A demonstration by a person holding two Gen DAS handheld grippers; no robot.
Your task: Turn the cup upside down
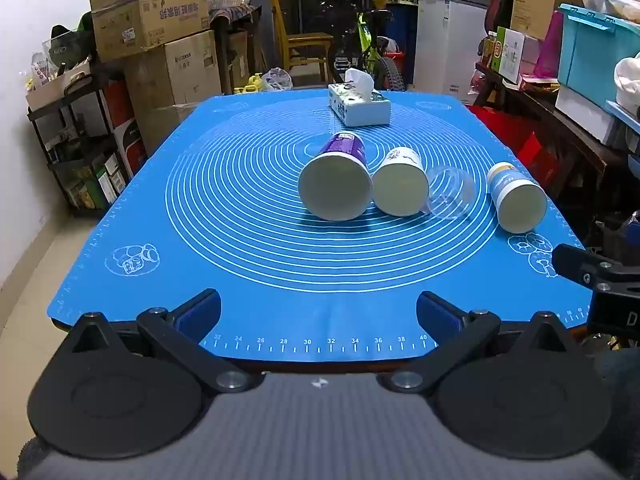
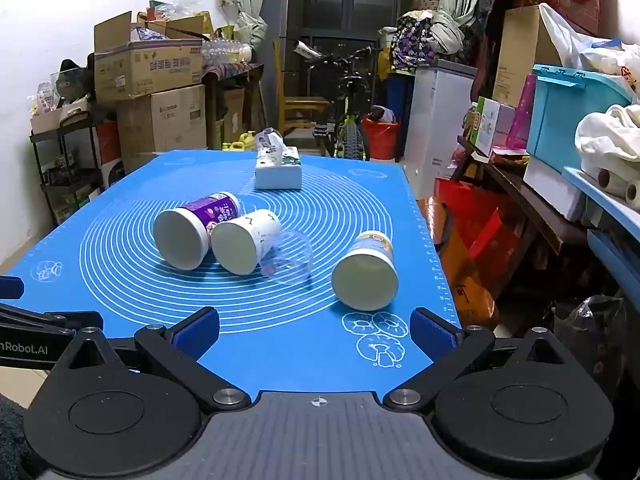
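Observation:
Several cups lie on their sides on the blue mat (image 1: 260,248), open mouths toward me. A purple paper cup (image 1: 336,182) (image 2: 192,232) is leftmost. A white patterned cup (image 1: 400,188) (image 2: 244,240) touches it. A clear plastic cup (image 1: 450,194) (image 2: 288,256) lies against the white one. A blue-and-white cup (image 1: 516,196) (image 2: 366,272) lies apart at the right. My left gripper (image 1: 318,312) is open and empty at the mat's near edge. My right gripper (image 2: 314,332) is open and empty, just short of the blue-and-white cup.
A tissue box (image 1: 358,106) (image 2: 278,170) stands at the mat's far end. Cardboard boxes (image 1: 152,40) and a rack are to the left, a bicycle (image 1: 368,48) behind, shelves and a teal bin (image 2: 568,120) to the right. The right gripper's body (image 1: 600,276) shows at the left view's right edge.

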